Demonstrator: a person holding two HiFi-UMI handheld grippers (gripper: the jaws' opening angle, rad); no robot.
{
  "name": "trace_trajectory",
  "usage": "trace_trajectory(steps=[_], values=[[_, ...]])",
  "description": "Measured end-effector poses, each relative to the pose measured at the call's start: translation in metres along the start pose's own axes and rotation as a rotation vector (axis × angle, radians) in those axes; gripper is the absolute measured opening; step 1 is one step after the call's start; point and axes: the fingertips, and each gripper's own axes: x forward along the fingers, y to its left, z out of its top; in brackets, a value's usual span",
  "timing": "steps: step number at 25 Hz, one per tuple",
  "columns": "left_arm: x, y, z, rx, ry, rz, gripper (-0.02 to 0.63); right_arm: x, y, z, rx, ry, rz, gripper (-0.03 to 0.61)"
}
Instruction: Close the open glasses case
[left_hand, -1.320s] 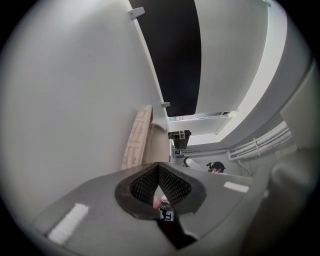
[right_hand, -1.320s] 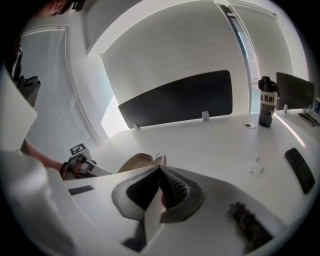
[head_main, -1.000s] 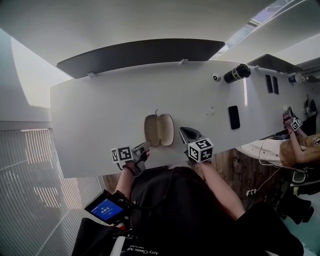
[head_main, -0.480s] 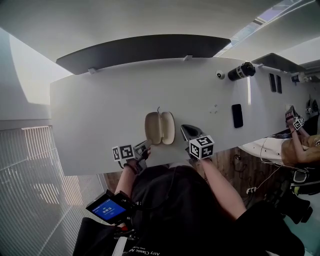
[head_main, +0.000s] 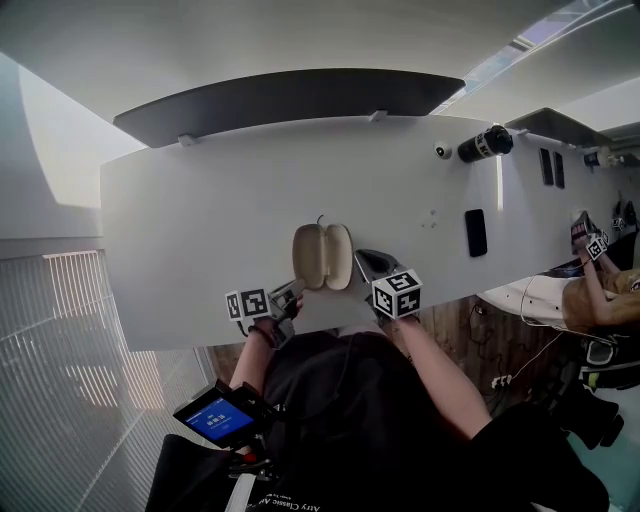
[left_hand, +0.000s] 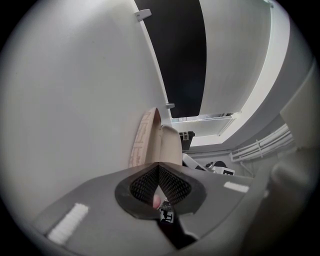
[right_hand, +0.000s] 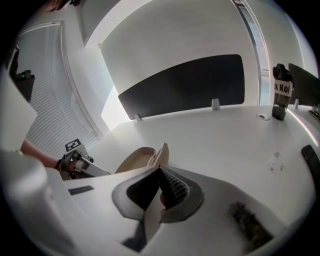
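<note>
The beige glasses case (head_main: 322, 256) lies open on the white table (head_main: 190, 220), its two halves side by side near the front edge. My left gripper (head_main: 288, 295) sits just below and left of the case, jaws shut on nothing. My right gripper (head_main: 364, 263) is at the case's right half, close beside it; touch cannot be judged, and its jaws are shut too. In the left gripper view the case (left_hand: 148, 137) stands edge-on just past the closed jaw tips (left_hand: 158, 165). The right gripper view shows the case (right_hand: 142, 156) directly ahead of its jaws (right_hand: 160, 168).
A black phone (head_main: 476, 232) lies to the right on the table, a black bottle (head_main: 485, 144) and a small white round thing (head_main: 441, 151) at the back right. A dark panel (head_main: 280, 95) runs along the far edge. Another person's hands with grippers (head_main: 590, 246) are at far right.
My right gripper has moved left, closer to the case's right half. The left gripper and the case have stayed about where they were.
</note>
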Motion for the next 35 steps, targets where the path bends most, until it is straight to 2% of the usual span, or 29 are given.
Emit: trace_trajectory(steps=[6, 11, 23, 31, 35], values=[[0.000, 0.000, 0.000, 0.013, 0.007, 0.003, 0.005, 0.002, 0.008, 0.004, -0.006, -0.004, 0.015, 0.005], [0.002, 0.000, -0.001, 0.054, 0.032, 0.019, 0.005, 0.004, 0.019, 0.013, -0.045, -0.015, 0.036, 0.005], [0.003, -0.001, -0.001, 0.047, 0.041, 0.005, 0.005, 0.020, 0.065, 0.034, -0.172, -0.018, 0.134, 0.005], [0.001, -0.001, 0.001, 0.067, 0.040, 0.014, 0.005, 0.033, 0.082, 0.036, -0.204, 0.001, 0.203, 0.005], [-0.005, -0.001, 0.006, 0.061, 0.010, 0.021, 0.006, 0.038, 0.086, 0.034, -0.218, 0.011, 0.219, 0.005]])
